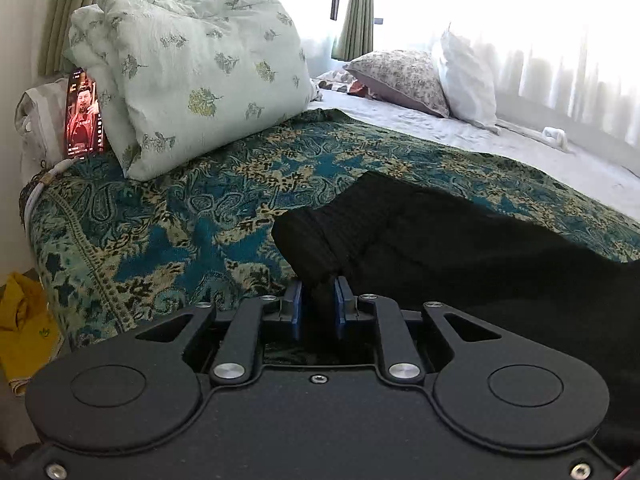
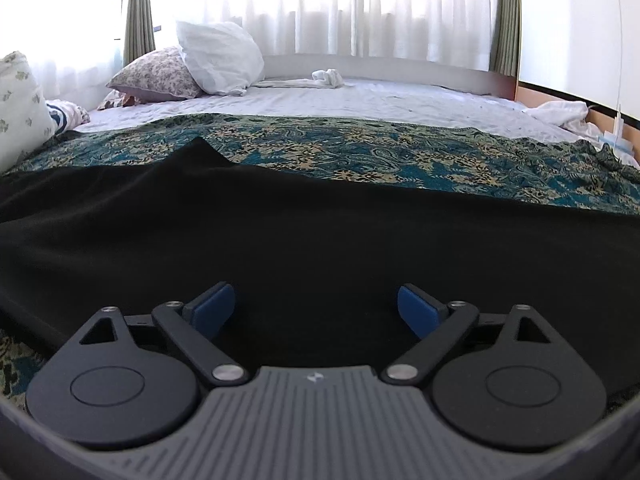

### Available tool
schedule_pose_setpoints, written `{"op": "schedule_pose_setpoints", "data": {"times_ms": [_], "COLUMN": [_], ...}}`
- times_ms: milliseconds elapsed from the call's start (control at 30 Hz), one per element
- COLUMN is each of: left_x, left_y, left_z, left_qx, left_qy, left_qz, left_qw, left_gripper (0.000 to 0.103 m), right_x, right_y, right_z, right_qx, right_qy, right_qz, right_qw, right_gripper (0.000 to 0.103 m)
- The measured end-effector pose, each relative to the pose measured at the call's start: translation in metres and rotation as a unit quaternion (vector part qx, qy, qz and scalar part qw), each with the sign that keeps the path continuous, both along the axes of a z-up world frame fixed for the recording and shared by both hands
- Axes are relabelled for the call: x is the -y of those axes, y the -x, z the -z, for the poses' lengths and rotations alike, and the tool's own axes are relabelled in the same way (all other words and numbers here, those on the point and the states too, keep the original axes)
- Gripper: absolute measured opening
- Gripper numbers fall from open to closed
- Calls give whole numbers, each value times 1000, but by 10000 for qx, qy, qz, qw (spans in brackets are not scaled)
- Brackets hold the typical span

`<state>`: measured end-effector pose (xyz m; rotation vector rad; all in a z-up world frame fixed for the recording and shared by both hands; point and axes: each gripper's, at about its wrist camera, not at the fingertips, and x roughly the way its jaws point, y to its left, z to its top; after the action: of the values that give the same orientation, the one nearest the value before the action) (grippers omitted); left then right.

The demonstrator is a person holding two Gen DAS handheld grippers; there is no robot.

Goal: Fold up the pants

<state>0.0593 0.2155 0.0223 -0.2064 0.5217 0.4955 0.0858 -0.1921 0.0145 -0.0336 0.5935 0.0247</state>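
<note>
Two grippers working | black pants (image 2: 320, 232) lying across patterned bedspread (image 1: 160, 220) | left gripper (image 1: 319, 300) pinching bunched pants edge, likely for lifting a fold | right gripper (image 2: 316, 308) spread wide, hovering over pants

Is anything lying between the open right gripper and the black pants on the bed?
Nothing visible does. The right gripper is open with the black pants directly between and ahead of its blue pads, spread on the patterned bedspread. The left gripper is already shut on a bunched part of the pants.
</note>
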Motion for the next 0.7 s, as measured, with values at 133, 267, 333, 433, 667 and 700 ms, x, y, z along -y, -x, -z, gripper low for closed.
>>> {"op": "schedule_pose_setpoints", "data": {"times_ms": [133, 267, 333, 433, 667, 700], "left_x": [1, -3, 1, 6, -10, -11], "left_y": [9, -7, -11, -12, -13, -13], "left_z": [-11, -7, -4, -5, -10, -10], "left_qx": [167, -231, -359, -406, -411, -408], "left_qy": [-41, -60, -180, -334, 188, 220], "left_qz": [-89, -27, 13, 49, 26, 35], "left_qw": [9998, 9997, 9992, 9986, 9990, 9989], "left_gripper": [17, 17, 18, 18, 20, 20], "right_x": [3, 9, 3, -16, -74, -81], "right_y": [0, 1, 7, 27, 49, 50], "right_z": [0, -1, -9, -22, -19, -17], "right_qx": [-1, 0, 195, 673, 291, 255], "right_qy": [-115, -343, -191, 105, 183, 207], "right_qz": [-2, -49, -7, -437, -1828, -1934], "right_qw": [9999, 9994, 9996, 9967, 9825, 9806], "right_gripper": [98, 100, 101, 101, 83, 81]}}
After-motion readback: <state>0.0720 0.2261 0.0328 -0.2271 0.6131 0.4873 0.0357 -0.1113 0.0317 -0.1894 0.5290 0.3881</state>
